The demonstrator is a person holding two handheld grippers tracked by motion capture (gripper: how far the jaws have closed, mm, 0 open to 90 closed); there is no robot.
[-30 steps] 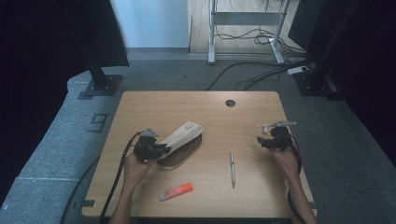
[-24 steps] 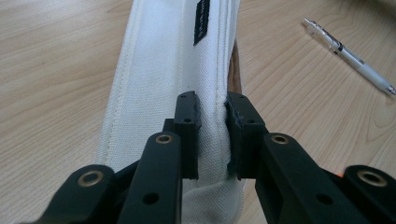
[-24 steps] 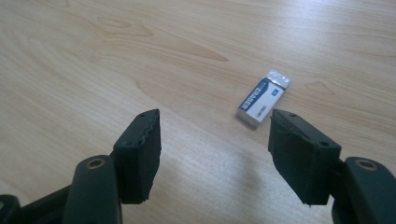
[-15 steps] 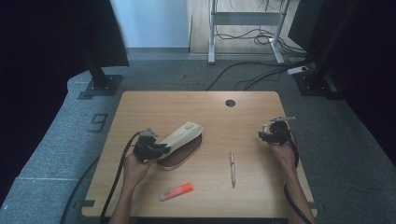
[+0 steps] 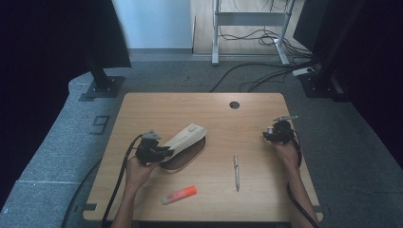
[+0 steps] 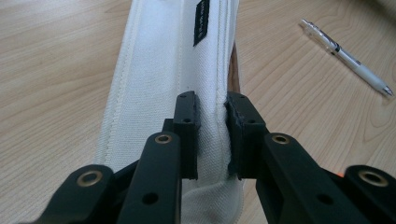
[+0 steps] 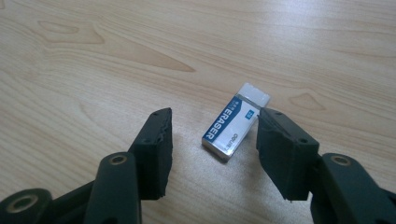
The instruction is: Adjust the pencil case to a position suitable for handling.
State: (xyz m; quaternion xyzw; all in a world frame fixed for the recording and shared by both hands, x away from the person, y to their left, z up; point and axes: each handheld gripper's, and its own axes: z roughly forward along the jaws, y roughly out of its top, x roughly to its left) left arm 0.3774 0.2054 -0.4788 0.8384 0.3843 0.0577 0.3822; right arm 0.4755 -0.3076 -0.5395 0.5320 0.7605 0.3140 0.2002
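Observation:
A white fabric pencil case (image 5: 186,137) lies left of the table's middle, with a dark brown opening beneath its flap. My left gripper (image 5: 159,152) is shut on the near end of the case (image 6: 159,70); in the left gripper view its pads (image 6: 187,116) pinch the seamed edge. A small white eraser in a blue sleeve (image 7: 236,122) lies on the wood at the right. My right gripper (image 5: 273,134) stands open around the eraser (image 7: 213,114). Its jaws have just been closing, and a gap remains on each side.
A white pen (image 5: 236,171) lies between the two hands and also appears past the case (image 6: 345,56). An orange highlighter (image 5: 179,194) rests near the table's front edge. A round cable hole (image 5: 234,105) sits at the back of the wooden table (image 5: 157,107).
My right gripper has shifted a little up the table and dipped toward its surface. The left hand and the pencil case have kept still.

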